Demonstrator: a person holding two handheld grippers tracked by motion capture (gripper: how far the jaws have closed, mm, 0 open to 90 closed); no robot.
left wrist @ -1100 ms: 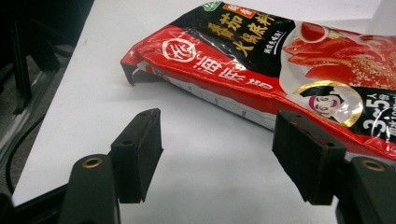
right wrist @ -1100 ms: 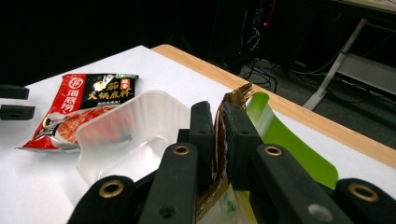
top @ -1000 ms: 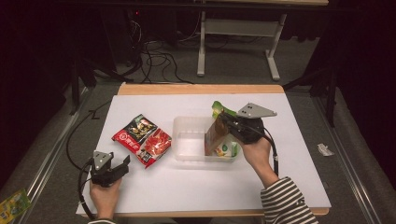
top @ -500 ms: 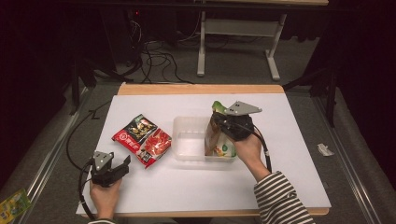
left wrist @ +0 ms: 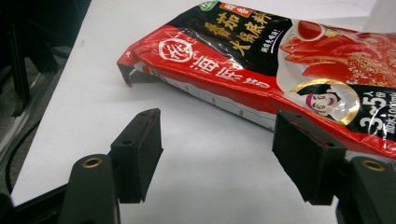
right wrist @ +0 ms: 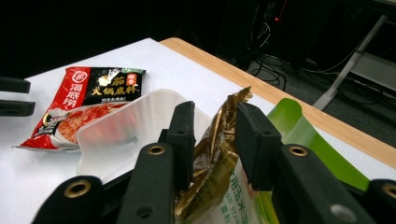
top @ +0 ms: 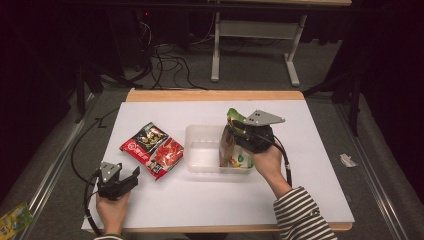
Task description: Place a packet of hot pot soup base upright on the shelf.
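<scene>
Right tool (top: 234, 131) clamped on green pouch (right wrist: 219, 186) (over tub (top: 202, 150)), left tool (left wrist: 217, 163) apart.

Red-and-black hotpot soup base packet (left wrist: 289, 70): Chinese brand "海底捞" on the red band, "番茄火锅底料" in gold on black, "3-5人" at lower right. Green pouch (right wrist: 236, 196) in the right gripper (right wrist: 215, 135): partial "用玉米" readable, rest hidden.
</scene>
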